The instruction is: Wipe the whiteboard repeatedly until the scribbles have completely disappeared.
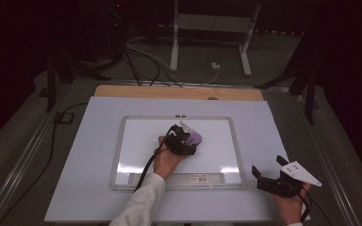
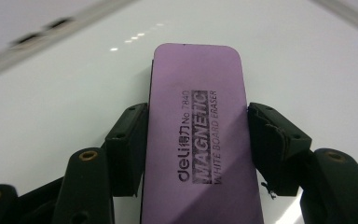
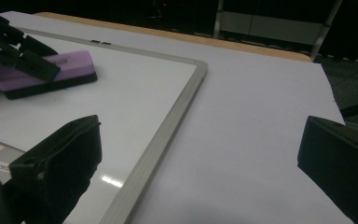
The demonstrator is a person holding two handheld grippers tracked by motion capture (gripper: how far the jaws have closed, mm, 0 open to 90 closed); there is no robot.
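A purple magnetic whiteboard eraser [image 2: 198,135] lies flat on the whiteboard [image 1: 136,141], near the board's middle. My left gripper [image 2: 198,140] is shut on it, one black pad against each long side. In the high view the eraser [image 1: 194,137] pokes out past the left gripper [image 1: 185,140]. The right gripper view shows the eraser [image 3: 51,70] with its dark felt down on the board [image 3: 135,93]. My right gripper [image 1: 269,168] rests at the table's front right, beside the board's corner, its jaws wide apart around nothing. Its own view has the right gripper [image 3: 200,163] over the white sheet.
The whiteboard has a grey frame [image 3: 168,126] and sits on a white sheet [image 1: 85,155] over a wooden table [image 1: 122,90]. Cables [image 1: 141,61] and a metal stand [image 1: 174,42] are on the floor beyond the far edge.
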